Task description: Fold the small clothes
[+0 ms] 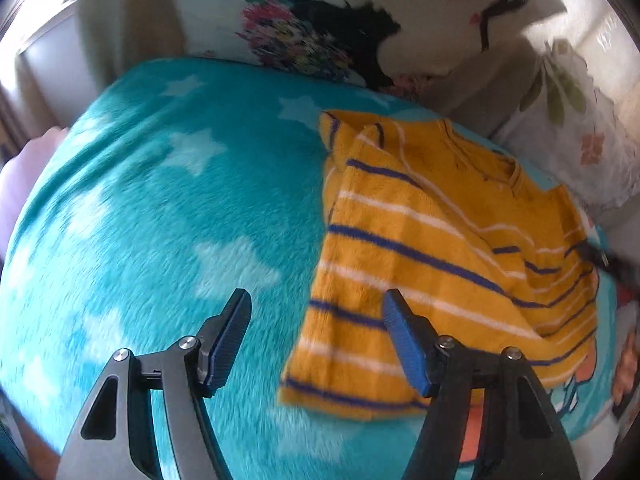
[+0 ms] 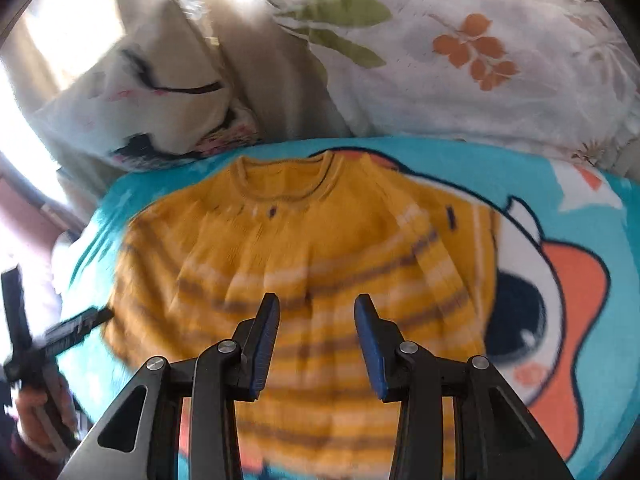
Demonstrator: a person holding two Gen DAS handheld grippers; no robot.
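Both grippers, left gripper [image 1: 316,344] and right gripper [image 2: 316,344], are hovering open and empty over the striped yellow sweater [image 2: 304,264], which is lying with one sleeve [image 1: 360,136] already folded across its body on the teal blanket [image 1: 160,208], leaving further folds undone.

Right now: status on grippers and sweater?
Left gripper open, empty. Right gripper open above sweater. Sweater flat on blanket, left side folded in. Nothing blocking.

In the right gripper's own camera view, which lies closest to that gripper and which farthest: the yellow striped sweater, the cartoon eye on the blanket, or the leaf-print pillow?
From the right gripper, judged in the right wrist view:
1. Yellow striped sweater: directly beneath and ahead of the open fingers.
2. Cartoon eye: off to the right on the blanket, beside the sweater's edge.
3. Leaf-print pillow: farthest, at the back right, beyond the blanket.
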